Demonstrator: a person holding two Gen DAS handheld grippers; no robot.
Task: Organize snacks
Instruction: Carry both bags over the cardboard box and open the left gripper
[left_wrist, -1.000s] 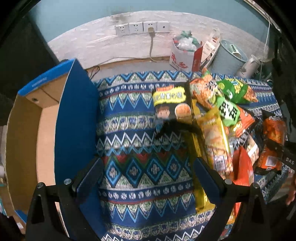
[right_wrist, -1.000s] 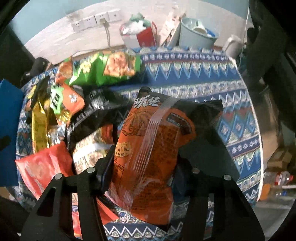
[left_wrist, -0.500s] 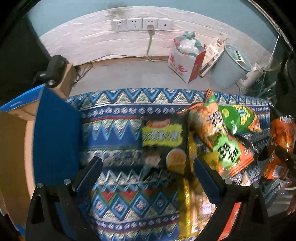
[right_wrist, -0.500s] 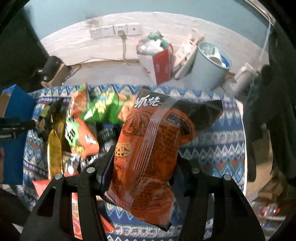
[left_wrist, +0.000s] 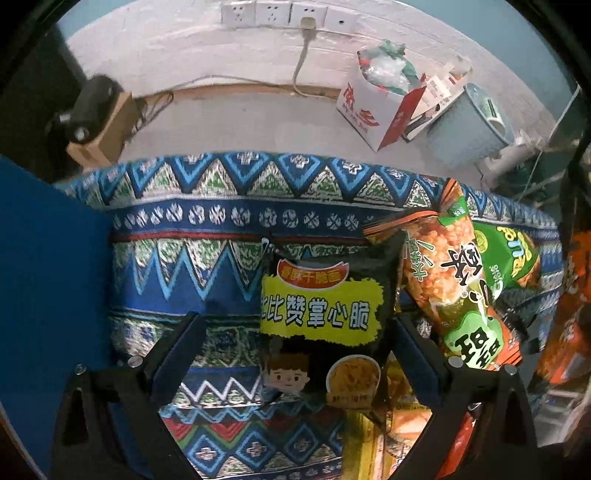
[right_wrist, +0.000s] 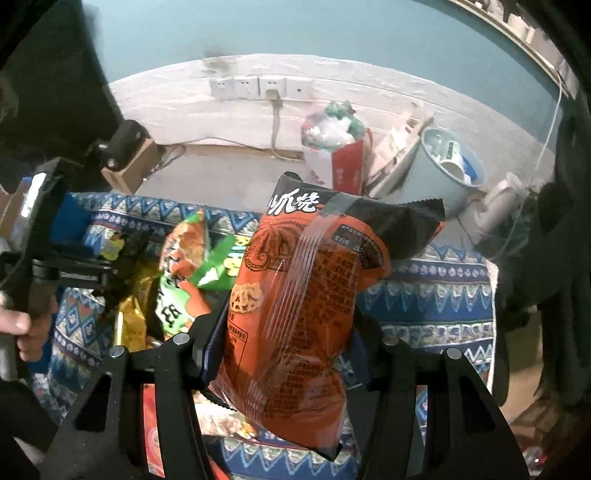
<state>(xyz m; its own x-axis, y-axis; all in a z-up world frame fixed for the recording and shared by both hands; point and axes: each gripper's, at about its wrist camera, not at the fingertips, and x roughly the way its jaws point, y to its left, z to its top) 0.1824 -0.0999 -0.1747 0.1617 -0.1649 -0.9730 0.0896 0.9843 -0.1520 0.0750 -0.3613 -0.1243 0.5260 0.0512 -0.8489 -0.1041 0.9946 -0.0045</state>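
Gripping an orange snack bag (right_wrist: 306, 314) raised above the patterned tabletop (right_wrist: 436, 310), the right tongs (right_wrist: 284, 350) are clamped on its lower half. The left tongs (left_wrist: 295, 354) gape wide around a black-and-yellow noodle snack packet (left_wrist: 321, 317) lying beside the snack pile (left_wrist: 465, 295).

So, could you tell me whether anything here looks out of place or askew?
The snack packets lie in a jumbled, overlapping heap on the patterned cloth. The right gripper holds an orange packet aloft at a tilt. Nothing looks spilled or torn.
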